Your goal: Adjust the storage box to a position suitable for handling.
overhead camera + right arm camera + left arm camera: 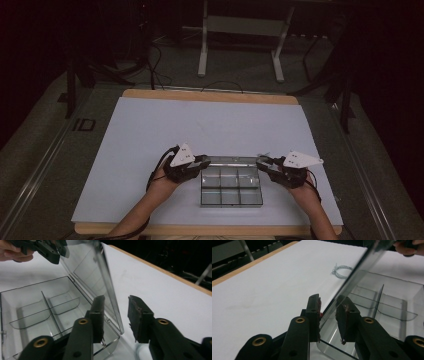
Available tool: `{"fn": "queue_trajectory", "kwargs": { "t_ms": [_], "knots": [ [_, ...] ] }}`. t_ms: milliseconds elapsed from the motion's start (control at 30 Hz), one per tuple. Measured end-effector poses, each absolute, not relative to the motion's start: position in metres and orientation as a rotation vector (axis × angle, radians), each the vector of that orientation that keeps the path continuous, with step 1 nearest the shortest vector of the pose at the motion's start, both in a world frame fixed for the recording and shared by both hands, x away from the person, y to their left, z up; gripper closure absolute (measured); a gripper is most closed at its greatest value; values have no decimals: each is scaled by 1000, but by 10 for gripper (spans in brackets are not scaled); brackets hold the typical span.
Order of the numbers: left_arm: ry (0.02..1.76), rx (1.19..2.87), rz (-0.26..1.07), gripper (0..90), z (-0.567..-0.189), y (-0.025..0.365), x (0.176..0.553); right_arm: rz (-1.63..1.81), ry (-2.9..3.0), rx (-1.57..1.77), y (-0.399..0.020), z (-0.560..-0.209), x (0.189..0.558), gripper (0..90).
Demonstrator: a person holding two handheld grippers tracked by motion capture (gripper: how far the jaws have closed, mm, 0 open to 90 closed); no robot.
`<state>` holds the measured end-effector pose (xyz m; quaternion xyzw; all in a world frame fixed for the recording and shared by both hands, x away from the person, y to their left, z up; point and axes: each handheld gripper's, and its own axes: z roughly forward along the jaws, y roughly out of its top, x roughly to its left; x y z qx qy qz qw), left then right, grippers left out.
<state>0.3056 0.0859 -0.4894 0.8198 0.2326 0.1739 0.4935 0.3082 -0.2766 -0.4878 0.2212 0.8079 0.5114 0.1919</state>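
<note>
High view: you are working a clear plastic compartment box (pixel 231 187) sitting near the front edge of the white table sheet (pixel 150 130), with your left gripper (pixel 202 161) at its rear left corner and your right gripper (pixel 264 164) at its rear right corner. The hinged lid (pixel 359 270) is standing raised along the far side, tilted rather than flat, so the opening step is looking largely done; what is remaining, as a judgement, is either laying the lid fully back or loading the compartments, which are all lying empty. Left gripper view: your jaws are straddling the lid's edge, one pad (pixel 319 312) touching or nearly touching the plastic, the other pad standing slightly off it, so you are bracketing the lid more than clamping it. Right gripper view: your jaws are standing apart, the lid's (pixel 107 287) corner lying just beside the left-hand jaw and nothing sitting between the pads. Edges: the dividers (pixel 51 312) and thin walls are rising close under both tools. Room: the sheet is stretching broadly behind and to both sides; a small wire loop (pixel 340 271) is lying beyond the lid, well apart; the wooden table border (pixel 210 96) is running farther back.
</note>
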Motion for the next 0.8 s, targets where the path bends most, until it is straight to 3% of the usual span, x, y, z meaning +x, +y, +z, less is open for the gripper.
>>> {"fn": "queue_trajectory", "kwargs": {
  "t_ms": [33,133,233,333,467,533,800],
  "knots": [
    [567,1984,424,737,-489,86,307,1432,2277,663,-276,-488,312,634],
    [589,1969,421,747,-490,86,311,1427,2268,655,-274,-489,313,643],
    [603,1956,415,752,-490,87,315,1397,2257,696,-272,-489,314,568],
    [612,1953,414,761,-491,88,317,1397,2232,723,-271,-490,317,553],
    [615,1952,416,765,-492,88,320,1411,2215,740,-271,-490,319,556],
    [619,1953,418,769,-493,89,322,1405,2228,795,-270,-489,323,625],
    [656,1949,379,766,-495,89,332,1406,2248,920,-264,-494,332,692]
  ]
}}
